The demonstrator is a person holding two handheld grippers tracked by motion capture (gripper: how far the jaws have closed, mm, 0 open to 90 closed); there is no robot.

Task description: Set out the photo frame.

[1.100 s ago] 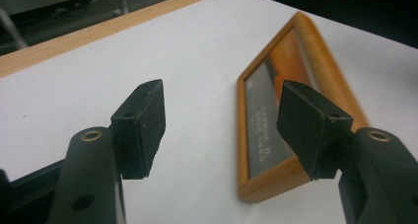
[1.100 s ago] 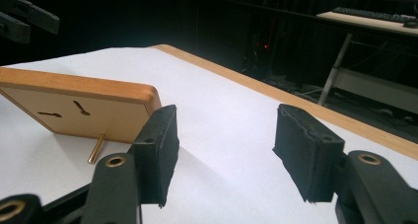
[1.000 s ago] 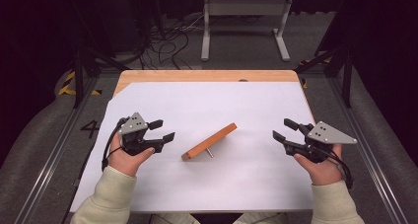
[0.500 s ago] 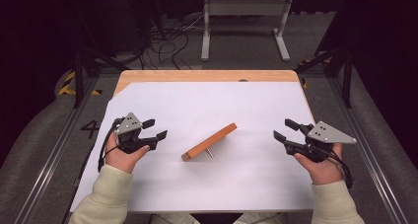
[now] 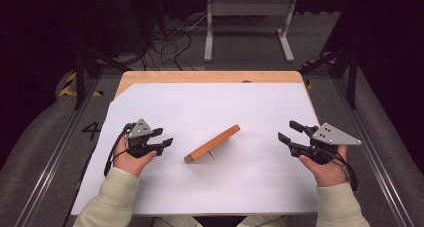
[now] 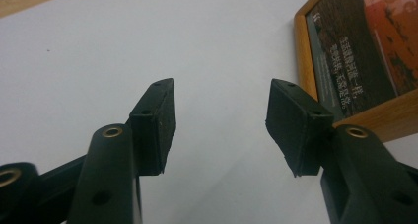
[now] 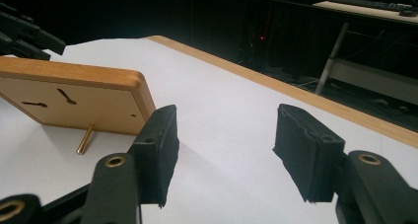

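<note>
Between the left gripper (image 5: 162, 138)'s jaws there's nothing yet; they've just been narrowing as it dipped toward the table. Just off its right jaw stands the picture frame (image 5: 212, 143), so a grab looks close. Right gripper (image 5: 290, 132) waits, jaws apart.

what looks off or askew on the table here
Nothing is spilled or broken. The wooden picture frame stands propped on its brass peg, leaning, and set at a diagonal to the table's edges rather than square. The white sheet has its far left corner cut off, baring wood. Both grippers, left and right, are open and apart from the frame.
</note>
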